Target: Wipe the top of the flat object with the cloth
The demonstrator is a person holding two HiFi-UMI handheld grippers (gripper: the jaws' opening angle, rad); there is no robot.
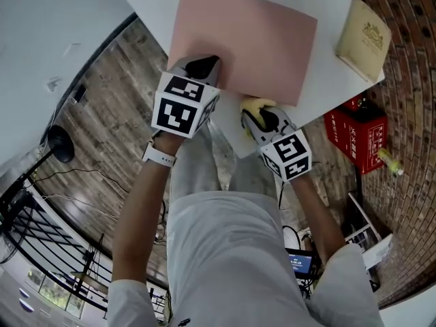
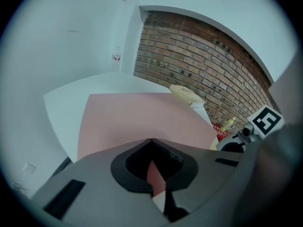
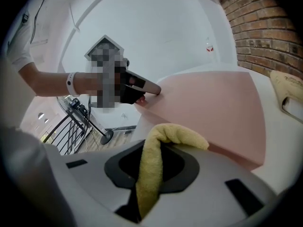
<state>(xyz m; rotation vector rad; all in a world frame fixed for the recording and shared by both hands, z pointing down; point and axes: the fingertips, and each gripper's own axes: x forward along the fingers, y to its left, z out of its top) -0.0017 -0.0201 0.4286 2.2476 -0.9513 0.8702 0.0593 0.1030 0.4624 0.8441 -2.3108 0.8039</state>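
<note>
A flat pink board (image 1: 245, 39) lies on the white table (image 1: 153, 2). My left gripper (image 1: 203, 69) is at the board's near left corner, its jaws shut on the board's edge (image 2: 152, 174). The right gripper view shows that gripper (image 3: 151, 90) clamped on the pink board (image 3: 213, 103). My right gripper (image 1: 259, 111) is just off the board's near edge and is shut on a yellow cloth (image 1: 255, 105). The cloth (image 3: 175, 134) folds out over the jaws toward the board. Most of the board's top (image 2: 137, 122) is bare.
A cream book-like object (image 1: 364, 39) lies on the table's right end, beyond the board. A red box (image 1: 357, 131) with a small bottle (image 1: 390, 161) sits on the floor at the right by the brick wall. A fan stand (image 1: 58, 142) is at the left.
</note>
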